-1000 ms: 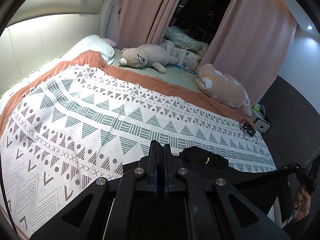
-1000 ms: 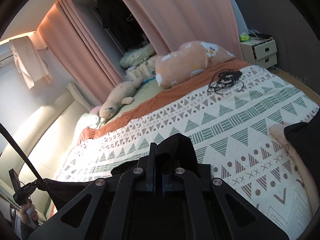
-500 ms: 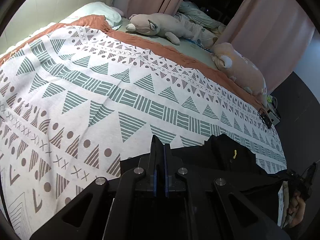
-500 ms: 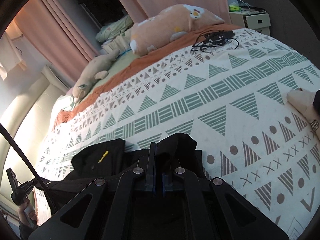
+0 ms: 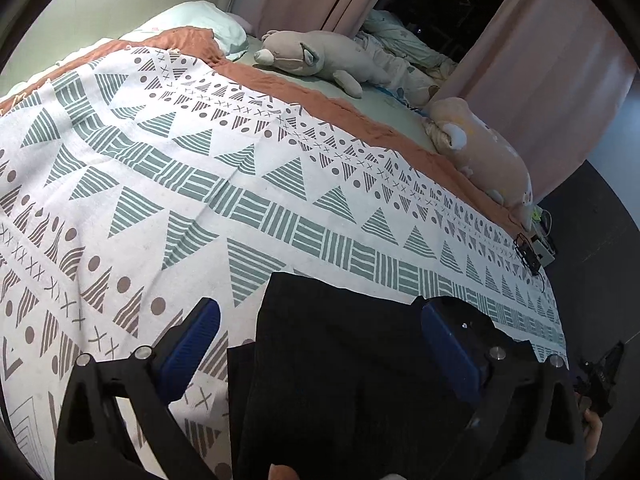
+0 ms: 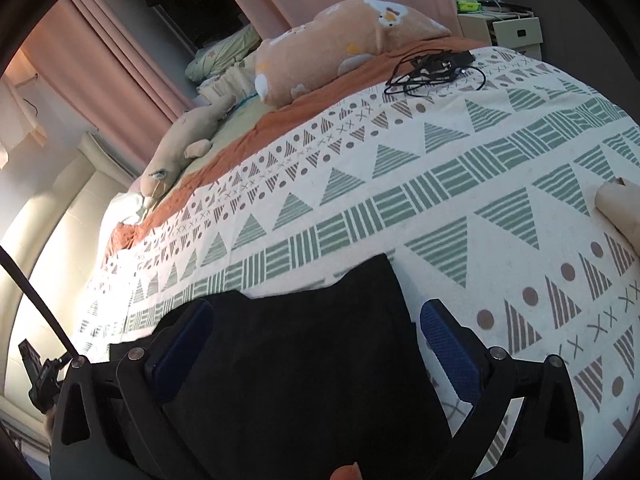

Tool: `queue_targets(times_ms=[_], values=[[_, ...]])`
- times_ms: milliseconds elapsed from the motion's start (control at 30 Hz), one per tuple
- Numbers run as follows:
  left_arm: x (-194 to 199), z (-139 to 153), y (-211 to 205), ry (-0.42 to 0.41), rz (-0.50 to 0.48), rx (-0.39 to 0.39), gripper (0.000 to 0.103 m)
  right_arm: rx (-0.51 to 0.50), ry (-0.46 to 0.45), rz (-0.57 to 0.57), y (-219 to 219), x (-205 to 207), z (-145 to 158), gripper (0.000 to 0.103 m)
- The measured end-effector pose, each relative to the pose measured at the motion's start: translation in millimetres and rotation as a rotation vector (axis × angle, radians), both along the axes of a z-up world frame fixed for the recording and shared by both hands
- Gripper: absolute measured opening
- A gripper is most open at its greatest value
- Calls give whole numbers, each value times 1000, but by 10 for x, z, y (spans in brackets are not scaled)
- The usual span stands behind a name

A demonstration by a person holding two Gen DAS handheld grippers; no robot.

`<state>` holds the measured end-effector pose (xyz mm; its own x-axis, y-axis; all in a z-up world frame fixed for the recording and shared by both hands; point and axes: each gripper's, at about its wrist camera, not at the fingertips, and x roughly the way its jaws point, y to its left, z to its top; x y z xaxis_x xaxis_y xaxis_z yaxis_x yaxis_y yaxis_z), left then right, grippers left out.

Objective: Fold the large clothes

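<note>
Garment: black garment lies flat at the near edge of my bed, on the patterned bedspread.
Left tongs: my left gripper has just been opening; now spread wide, blue pads clear of the cloth, garment between them.
Right tongs: my right gripper has just been opening too; wide, gripping nothing, garment's far corner between the fingers.
Left view only: grey plush toy and pale pillow toward the head of the bed.
Right view only: tangled black cable near the far edge, white bedside cabinet beyond it.
</note>
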<state>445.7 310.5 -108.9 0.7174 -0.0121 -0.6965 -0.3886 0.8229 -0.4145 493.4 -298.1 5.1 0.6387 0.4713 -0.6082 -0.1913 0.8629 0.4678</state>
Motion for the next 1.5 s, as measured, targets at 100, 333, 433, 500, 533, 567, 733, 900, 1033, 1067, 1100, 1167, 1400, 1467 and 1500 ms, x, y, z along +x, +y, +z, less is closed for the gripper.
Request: queue_targets(times_ms=[100,333,433,500,533,567,733,900,1033,1067,1100,1167,1400,1467,1500], values=[[-159,-34,-45,3,-13,-1,103,-54,15,10,-40,-124,-45,103],[-697,-93,-226,17,-42,16,103,-133,41,71,31,-618,2,103],[-980,-137,-327,19,-57,18,103,-156,26,104,103,-947,49,103],[-1172,-163,-381,13,-62,11,103,-168,12,123,156,-1136,66,103],[-1259,-171,-394,10,-58,1,102,-176,8,139,202,-1266,64,103],[-1360,-190,-408,8,-56,-16,101,-179,6,154,242,-1376,62,100],[-1711,-270,-527,10,-71,-51,100,-197,-8,212,457,-1870,53,96],[-2003,-397,-599,54,-74,-64,93,-201,-21,239,615,-2257,49,91],[-2202,-436,-576,42,-56,-107,93,-210,-38,277,814,-2571,57,85],[-2254,-450,-571,37,-50,-119,93,-212,-38,293,876,-2628,60,84],[-2298,-462,-575,33,-45,-126,93,-214,-37,302,931,-2654,68,81],[-2378,-501,-580,30,-37,-143,89,-236,-40,337,1063,-2766,56,78],[-2541,-753,-550,62,-6,-228,79,-274,7,359,1300,-2848,-91,57],[-2552,-802,-556,71,3,-243,77,-293,38,365,1370,-2822,-177,51],[-2550,-819,-563,76,7,-244,76,-298,54,368,1397,-2791,-237,51]])
